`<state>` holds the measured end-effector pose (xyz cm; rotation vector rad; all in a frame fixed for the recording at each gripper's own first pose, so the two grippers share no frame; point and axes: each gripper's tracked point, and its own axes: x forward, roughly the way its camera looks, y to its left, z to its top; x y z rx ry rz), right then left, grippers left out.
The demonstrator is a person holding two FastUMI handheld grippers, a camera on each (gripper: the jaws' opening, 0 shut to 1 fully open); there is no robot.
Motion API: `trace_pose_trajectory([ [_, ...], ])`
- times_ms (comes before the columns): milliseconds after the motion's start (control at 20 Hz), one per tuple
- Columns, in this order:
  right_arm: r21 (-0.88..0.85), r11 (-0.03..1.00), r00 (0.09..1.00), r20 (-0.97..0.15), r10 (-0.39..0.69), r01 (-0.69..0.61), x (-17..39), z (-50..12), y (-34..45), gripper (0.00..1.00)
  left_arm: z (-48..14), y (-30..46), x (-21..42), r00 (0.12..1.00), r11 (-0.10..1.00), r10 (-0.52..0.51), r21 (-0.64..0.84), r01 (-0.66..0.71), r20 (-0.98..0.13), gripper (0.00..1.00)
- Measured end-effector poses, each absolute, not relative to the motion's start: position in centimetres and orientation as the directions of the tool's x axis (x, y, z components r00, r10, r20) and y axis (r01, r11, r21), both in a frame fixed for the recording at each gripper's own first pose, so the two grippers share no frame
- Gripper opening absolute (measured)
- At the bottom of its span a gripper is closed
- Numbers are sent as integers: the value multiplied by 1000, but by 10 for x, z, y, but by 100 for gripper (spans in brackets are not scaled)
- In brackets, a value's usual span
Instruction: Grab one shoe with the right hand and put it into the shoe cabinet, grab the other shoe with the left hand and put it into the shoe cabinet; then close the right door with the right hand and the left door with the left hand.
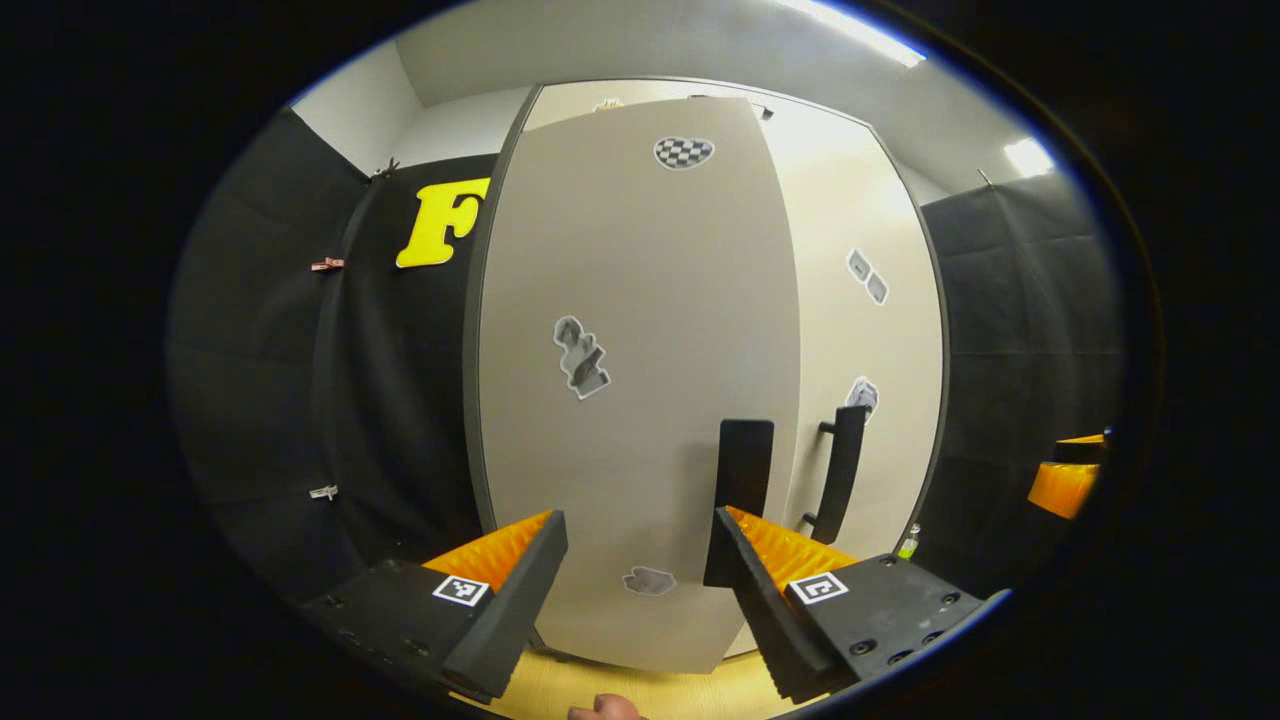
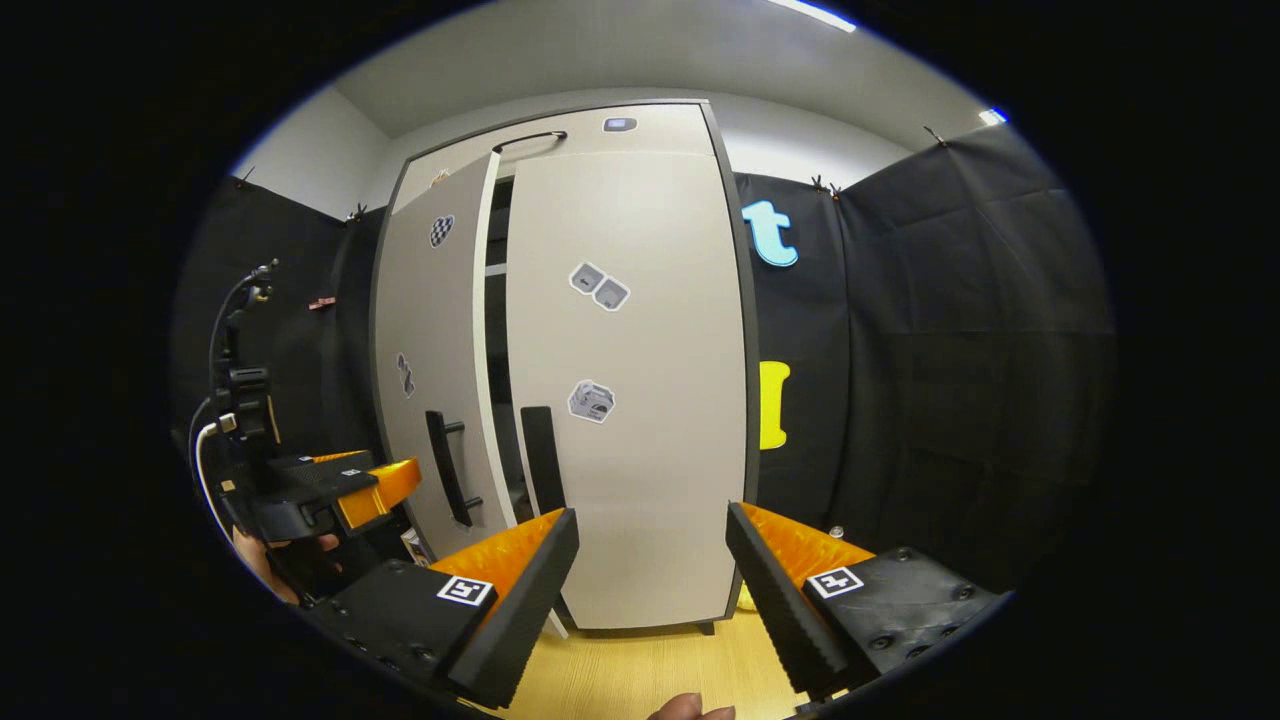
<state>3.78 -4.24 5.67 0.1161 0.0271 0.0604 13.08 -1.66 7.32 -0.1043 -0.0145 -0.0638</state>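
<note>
The tall light-grey shoe cabinet (image 2: 640,130) faces me. Its right door (image 2: 650,450) lies flush and shut, with a black handle (image 2: 540,460). Its left door (image 2: 430,330) stands ajar, leaving a narrow dark gap (image 2: 497,350) beside its bar handle (image 2: 446,470). In the left gripper view the left door (image 1: 640,330) is close ahead, its handle (image 1: 745,465) just above my right fingertip. My left gripper (image 1: 640,585) is open and holds nothing. It also shows at the left, held by a hand (image 2: 330,490). My right gripper (image 2: 650,585) is open and holds nothing, a short way back from the right door.
Light wooden floor (image 2: 650,670) runs up to the cabinet's foot. Black cloth walls (image 2: 950,350) close in on both sides. Stickers dot both doors. The other gripper (image 1: 1065,480) shows at the right edge of the left gripper view.
</note>
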Motion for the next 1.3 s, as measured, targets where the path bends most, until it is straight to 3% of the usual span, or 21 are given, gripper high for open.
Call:
trace_pose_trajectory([
  [650, 80, 994, 997, 10, 72, -72, 30, 67, -25, 98, 87, 3, 62, 998, 990, -59, -126, 62, 29, 93],
  [1300, 65, 994, 996, 1, 84, -84, 23, 63, -12, 98, 68, 17, 34, 999, 994, -46, -101, 47, 8, 94],
])
